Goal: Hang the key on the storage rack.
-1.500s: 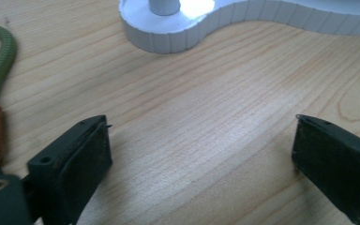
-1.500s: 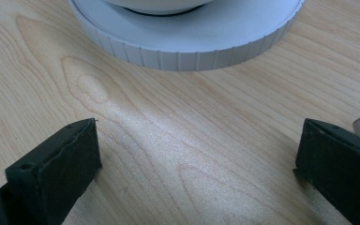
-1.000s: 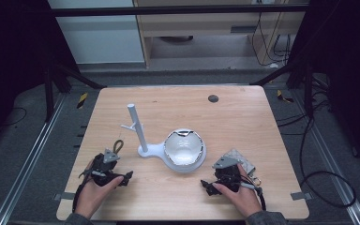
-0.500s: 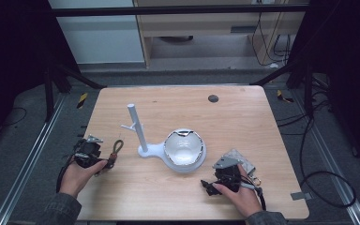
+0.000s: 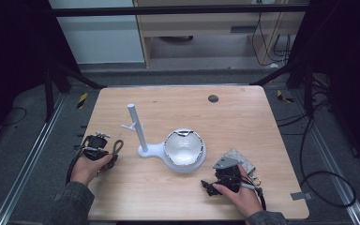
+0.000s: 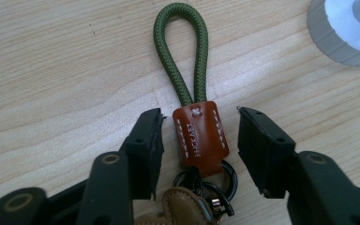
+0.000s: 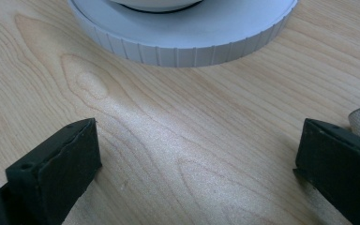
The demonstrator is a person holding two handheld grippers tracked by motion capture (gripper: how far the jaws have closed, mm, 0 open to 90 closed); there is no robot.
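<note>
White stand (image 5: 168, 147) between grippers; far tabletop (image 5: 243, 117) open.

Keychain (image 6: 200, 136) lay flat on the tabletop (image 6: 65, 70) near its left edge: green braided cord loop pointed away, brown stitched leather tab in the middle, black rings and a tan leather piece at the near end.

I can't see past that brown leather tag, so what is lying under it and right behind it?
Bare wooden table lies under the brown leather tag. Below it hang black metal rings and a tan leather piece, partly cut off by the picture edge. A green cord loop extends beyond.
</note>
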